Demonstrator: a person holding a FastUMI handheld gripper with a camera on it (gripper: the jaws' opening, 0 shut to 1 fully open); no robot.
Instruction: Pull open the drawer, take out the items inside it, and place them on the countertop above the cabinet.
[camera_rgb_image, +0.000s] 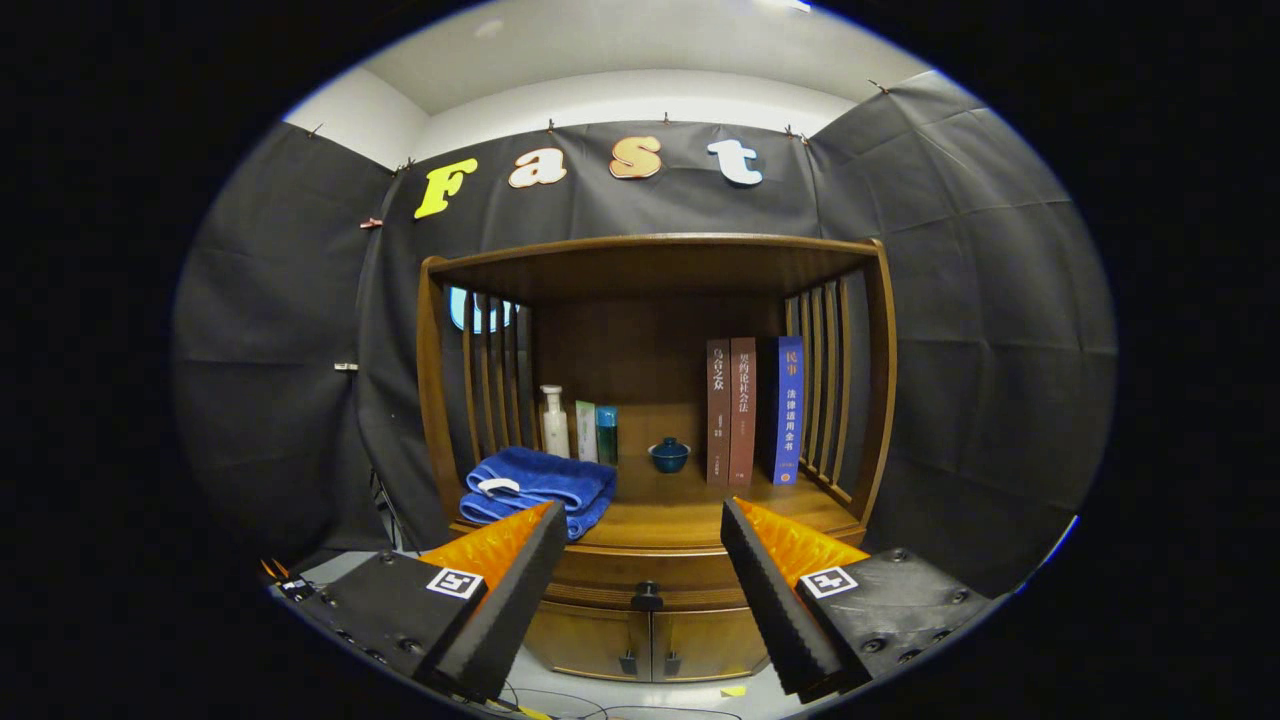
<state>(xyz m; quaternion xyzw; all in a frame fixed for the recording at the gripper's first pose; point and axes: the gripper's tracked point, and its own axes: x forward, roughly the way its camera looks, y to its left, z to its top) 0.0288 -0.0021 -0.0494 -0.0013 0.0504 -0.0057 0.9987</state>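
Reading the three upright books (752, 410) beyond my claw (645, 520), I see Chinese titles on the spines, too small to make out. They stand on the wooden countertop (680, 515) of the cabinet (650, 640), against black cloth walls. My fingers gape wide, holding nothing; the shut drawer (640, 575) and its dark knob (647, 597) sit between them, just ahead.

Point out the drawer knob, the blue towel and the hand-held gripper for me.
drawer knob (647, 597): gripper view, on its dark round front.
blue towel (545, 484): gripper view, top of the folded stack.
hand-held gripper (643, 535): gripper view, open, midway between its fingertips.
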